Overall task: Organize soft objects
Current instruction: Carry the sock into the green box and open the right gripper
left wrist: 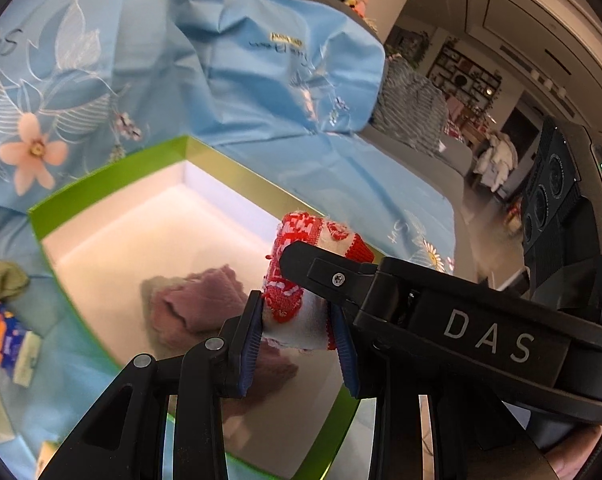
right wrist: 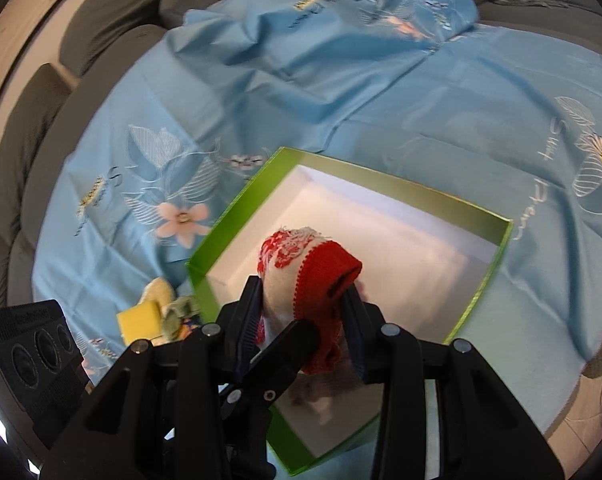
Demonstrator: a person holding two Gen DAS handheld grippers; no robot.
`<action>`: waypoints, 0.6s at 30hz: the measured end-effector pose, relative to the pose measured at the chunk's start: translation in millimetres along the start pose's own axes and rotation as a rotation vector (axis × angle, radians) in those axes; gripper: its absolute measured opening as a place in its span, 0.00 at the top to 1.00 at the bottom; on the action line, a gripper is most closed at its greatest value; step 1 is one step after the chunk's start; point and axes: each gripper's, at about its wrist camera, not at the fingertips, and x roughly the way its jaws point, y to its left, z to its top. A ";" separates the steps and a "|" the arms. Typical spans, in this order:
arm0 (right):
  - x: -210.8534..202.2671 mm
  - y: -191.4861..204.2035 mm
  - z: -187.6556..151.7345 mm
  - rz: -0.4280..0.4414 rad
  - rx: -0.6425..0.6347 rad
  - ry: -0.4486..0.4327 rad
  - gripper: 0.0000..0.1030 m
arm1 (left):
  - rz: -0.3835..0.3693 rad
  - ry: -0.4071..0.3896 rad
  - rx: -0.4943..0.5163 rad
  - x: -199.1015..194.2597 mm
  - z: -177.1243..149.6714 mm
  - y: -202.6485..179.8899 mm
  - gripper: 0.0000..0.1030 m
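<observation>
The rolled red-and-white knitted sock was pinched between the blue pads of the left claw, narrowly parted around its white end. The right claw was clamped on the same roll, its pads pressing the red cuff end. The roll's long axis ran forward and upward from each claw, out past the fingertips. Directly beneath and ahead of both claws lay the open green-walled, white-floored cardboard box on the light-blue flowered cloth, with a folded mauve knitted piece already inside, below the left claw. Judging by this, the drop lay straight downward.
</observation>
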 end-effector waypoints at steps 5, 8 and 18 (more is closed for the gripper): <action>5.8 -12.3 2.5 -0.057 0.024 0.008 0.62 | -0.020 0.038 -0.005 15.9 -1.0 -1.4 0.66; 9.0 -17.6 3.1 -0.086 0.034 0.016 0.62 | -0.028 0.054 -0.012 22.6 -2.3 -1.7 0.66; 16.4 -24.3 4.1 -0.156 0.038 0.054 0.61 | -0.051 0.101 -0.065 30.2 -9.0 5.6 0.66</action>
